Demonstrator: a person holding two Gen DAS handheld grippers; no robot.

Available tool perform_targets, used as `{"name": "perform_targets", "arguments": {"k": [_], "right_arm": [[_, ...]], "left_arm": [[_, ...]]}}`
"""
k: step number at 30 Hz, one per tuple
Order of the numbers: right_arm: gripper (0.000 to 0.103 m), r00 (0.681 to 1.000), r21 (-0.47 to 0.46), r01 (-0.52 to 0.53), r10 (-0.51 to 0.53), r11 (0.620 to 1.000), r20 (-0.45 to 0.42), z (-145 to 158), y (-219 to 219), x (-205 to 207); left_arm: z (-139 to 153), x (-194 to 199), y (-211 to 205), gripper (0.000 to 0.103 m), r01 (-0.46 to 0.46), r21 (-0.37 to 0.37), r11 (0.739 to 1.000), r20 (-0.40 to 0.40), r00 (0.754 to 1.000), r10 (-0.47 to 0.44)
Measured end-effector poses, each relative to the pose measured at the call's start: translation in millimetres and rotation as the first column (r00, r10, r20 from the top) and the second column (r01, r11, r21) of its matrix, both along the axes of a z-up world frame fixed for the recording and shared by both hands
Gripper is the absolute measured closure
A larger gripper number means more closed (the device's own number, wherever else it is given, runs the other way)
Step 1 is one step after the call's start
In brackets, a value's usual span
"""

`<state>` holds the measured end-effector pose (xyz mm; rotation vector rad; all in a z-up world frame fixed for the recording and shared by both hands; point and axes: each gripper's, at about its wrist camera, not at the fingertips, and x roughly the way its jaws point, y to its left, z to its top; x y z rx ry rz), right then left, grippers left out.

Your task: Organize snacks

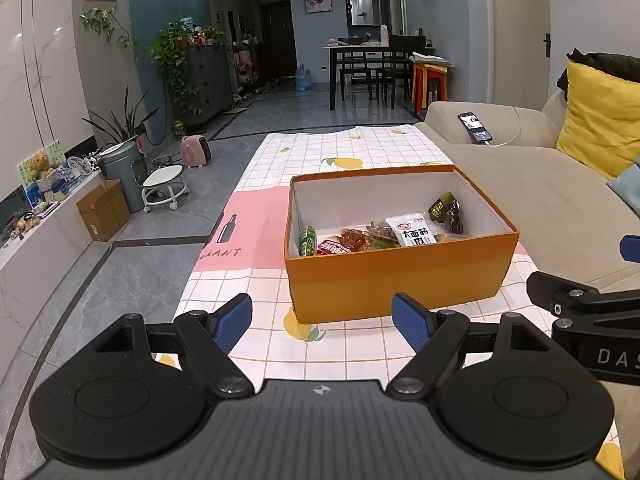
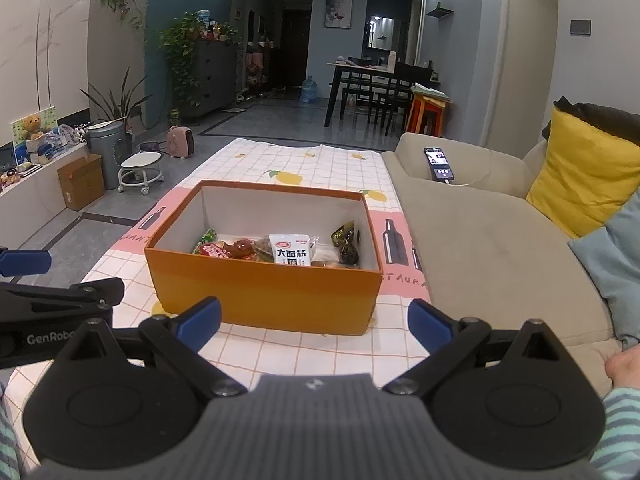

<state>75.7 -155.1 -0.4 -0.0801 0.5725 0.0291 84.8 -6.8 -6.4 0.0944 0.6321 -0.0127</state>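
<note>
Left gripper [image 1: 322,322]: jaws released, spread wide, nothing between them. Right gripper [image 2: 316,325]: jaws likewise released and empty. Both units hover above the counter [image 1: 256,280], which carries a checked cloth with pear prints and a pink band.

Orange box [image 1: 400,276]: stands open-topped on the counter, directly ahead of both pairs of jaws and apart from them. In the left wrist view it sits ahead and slightly toward the right blue pad [image 1: 410,322]; in the right wrist view it sits ahead and slightly toward the left pad [image 2: 200,322].

Contents of the box, all resting on its floor:
- white packet [image 1: 414,230] with black characters, near the middle;
- red packets [image 1: 344,243] beside it, on the left-jaw side;
- green packet [image 1: 308,241] against the left wall;
- dark packet [image 1: 448,210] toward the far right corner.

Beyond the right jaw lies a beige sofa [image 1: 540,200] with a phone [image 1: 475,127] on its armrest and a yellow cushion [image 1: 600,116]. A striped sleeve [image 2: 618,428] shows at the lower right edge of the right wrist view.
</note>
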Motion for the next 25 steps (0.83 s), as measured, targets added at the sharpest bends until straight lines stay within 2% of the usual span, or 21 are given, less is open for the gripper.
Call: {"name": "perform_targets", "arguments": {"k": [25], "right_arm": [[0.007, 1.0, 0.003, -0.007, 0.007, 1.0, -0.011, -1.6, 1.9, -1.2]], "left_arm": [[2.3, -2.1, 2.6, 0.01, -0.009, -0.023, 1.0, -0.004, 1.0, 0.009]]}}
